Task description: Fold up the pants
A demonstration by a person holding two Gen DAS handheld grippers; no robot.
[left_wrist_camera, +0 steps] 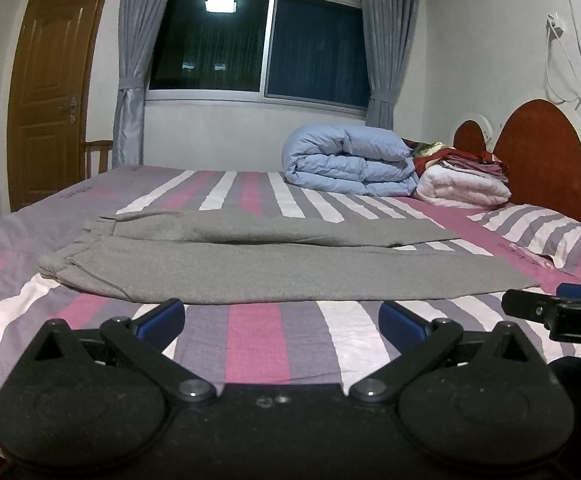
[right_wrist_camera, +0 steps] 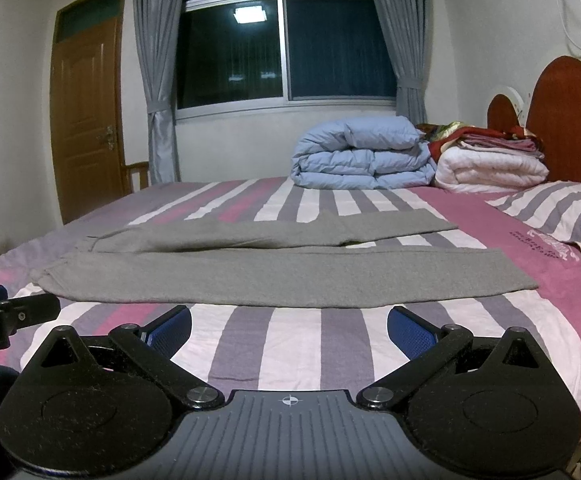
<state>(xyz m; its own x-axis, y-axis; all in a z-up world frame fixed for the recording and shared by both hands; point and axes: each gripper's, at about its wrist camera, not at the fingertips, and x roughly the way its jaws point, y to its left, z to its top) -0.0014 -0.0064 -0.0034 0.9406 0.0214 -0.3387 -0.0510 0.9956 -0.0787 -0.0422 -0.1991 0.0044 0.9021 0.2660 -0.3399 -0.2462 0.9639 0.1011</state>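
Observation:
Grey pants (left_wrist_camera: 274,268) lie flat across the striped bed, waistband at the left, both legs running to the right; the right wrist view shows the same grey pants (right_wrist_camera: 218,276). My left gripper (left_wrist_camera: 281,318) hovers just short of the near leg's front edge, open, blue pads empty. My right gripper (right_wrist_camera: 289,326) is open too, a little before the near leg's hem end, nothing between its fingers. Each gripper shows at the edge of the other's view: the right one (left_wrist_camera: 562,304), the left one (right_wrist_camera: 10,312).
The bed (left_wrist_camera: 258,336) has a pink, purple and white striped sheet. A folded blue duvet (left_wrist_camera: 350,160) and a white quilt with stacked cloths (left_wrist_camera: 464,184) sit at the far side by the red headboard (left_wrist_camera: 538,152). A striped pillow (right_wrist_camera: 558,216) lies right. Door (left_wrist_camera: 50,92) and window behind.

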